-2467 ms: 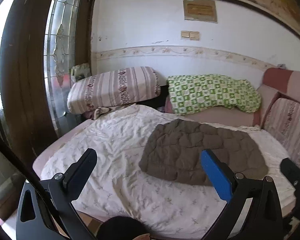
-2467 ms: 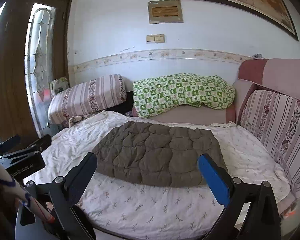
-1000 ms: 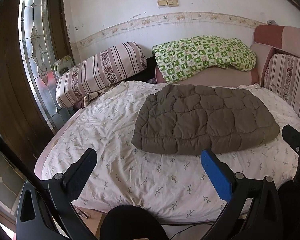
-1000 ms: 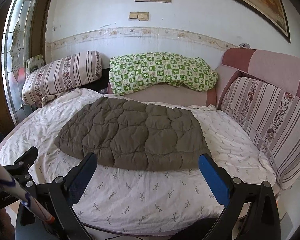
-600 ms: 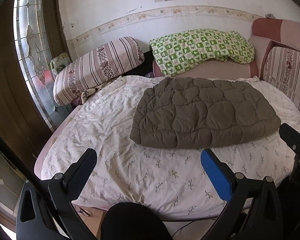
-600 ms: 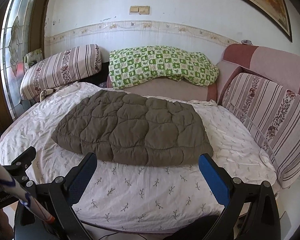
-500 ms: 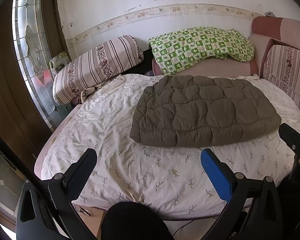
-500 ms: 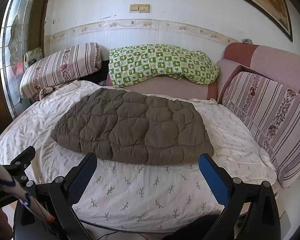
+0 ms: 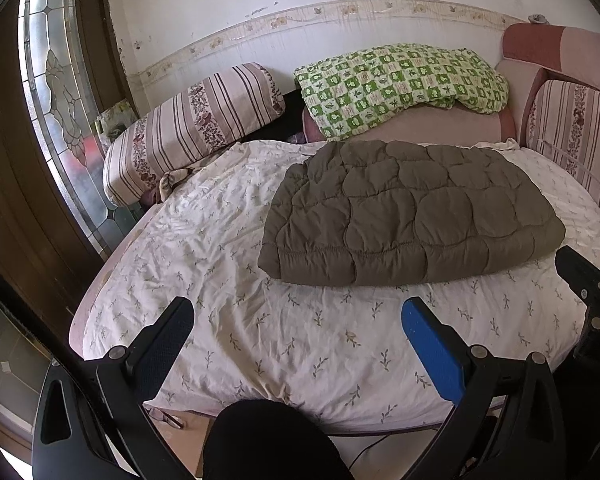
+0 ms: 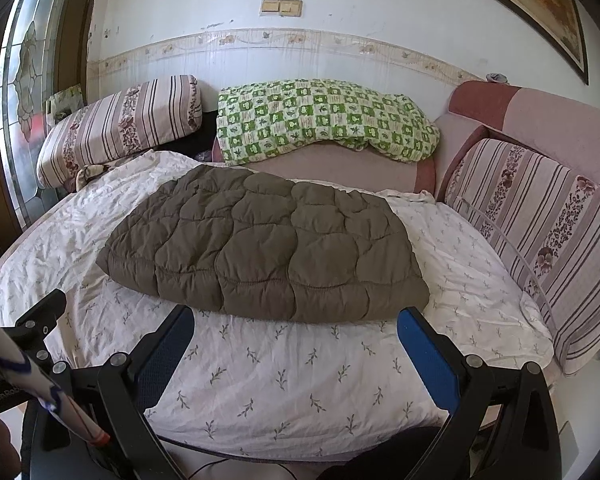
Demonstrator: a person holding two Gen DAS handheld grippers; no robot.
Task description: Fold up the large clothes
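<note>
A brown quilted jacket (image 9: 412, 212) (image 10: 260, 244) lies flat on a bed covered by a white sheet with a leaf print (image 9: 300, 340) (image 10: 280, 376). Its near hem faces me. My left gripper (image 9: 296, 320) is open above the sheet's near edge, short of the jacket's left corner. My right gripper (image 10: 294, 328) is open too, its tips just before the jacket's near hem and holding nothing. The right gripper's body (image 9: 588, 284) shows at the right edge of the left wrist view.
A striped bolster (image 9: 192, 132) and a green checked blanket (image 10: 320, 120) lie at the back against the wall. A striped cushion (image 10: 548, 232) lines the right side. A glass-panelled door (image 9: 60, 92) stands at the left. A person's dark knee (image 9: 268, 440) is below the bed edge.
Both grippers have come closer to the bed and tilted downward, so the jacket fills more of each view. Both stay open; the jacket has not moved.
</note>
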